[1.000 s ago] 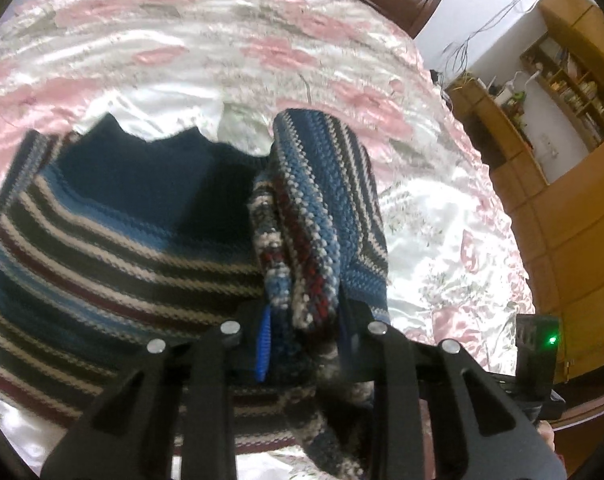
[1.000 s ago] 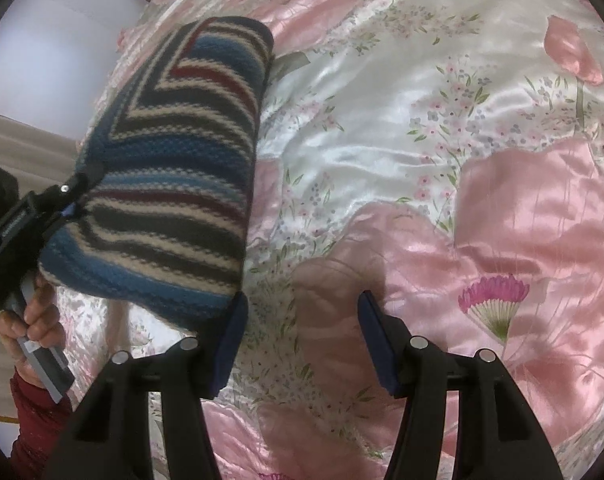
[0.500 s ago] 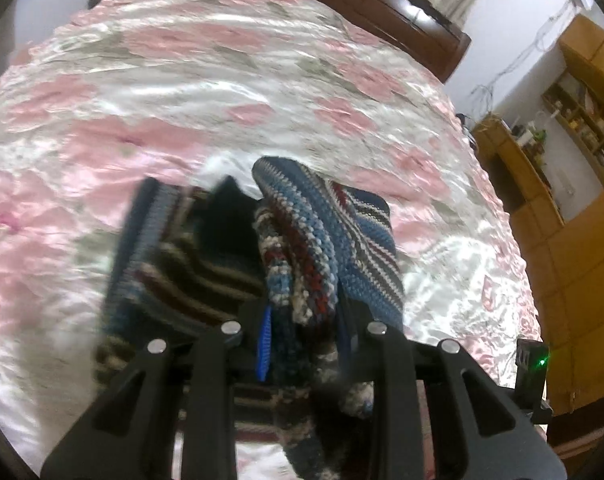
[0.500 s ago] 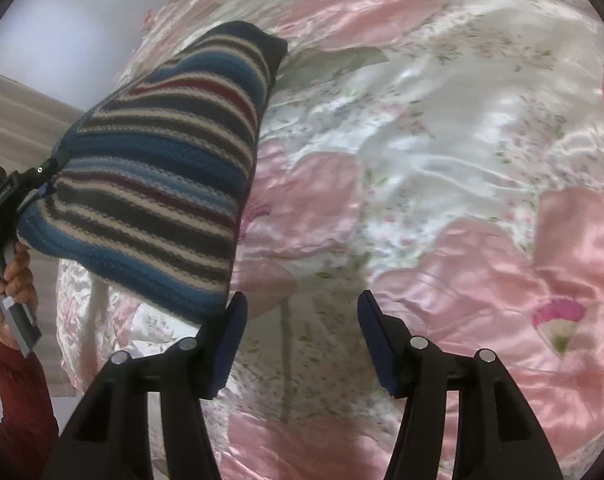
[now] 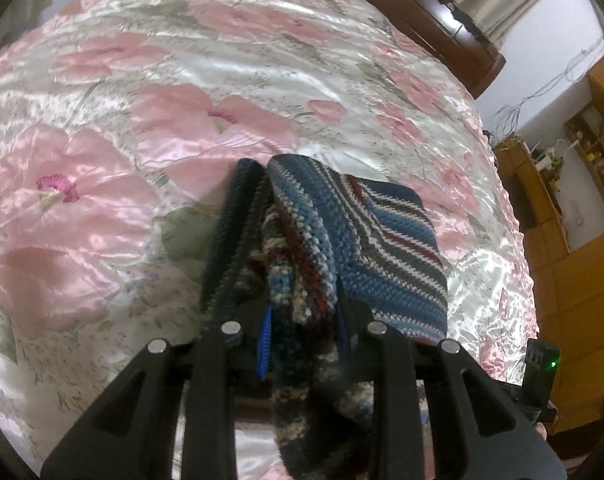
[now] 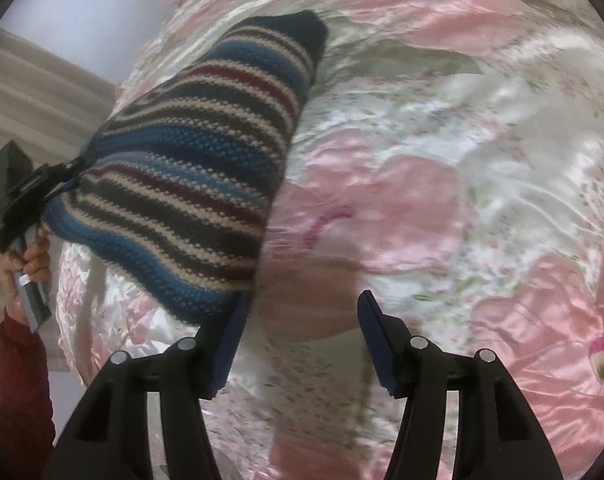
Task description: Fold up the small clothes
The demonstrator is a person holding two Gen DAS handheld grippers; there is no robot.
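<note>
From the left wrist, the left gripper (image 5: 302, 328) was clamped on the bunched layers of a striped knit sweater (image 5: 342, 236), lifted above the floral satin bedspread (image 5: 142, 140). From the right wrist, the right gripper (image 6: 298, 340) hung spread and empty beside the sweater (image 6: 198, 192). It looked folded already; laying it down seemed left.

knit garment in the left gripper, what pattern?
Horizontal stripes: blue, navy, cream, dark red. The sweater shows best in the right wrist view.
</note>
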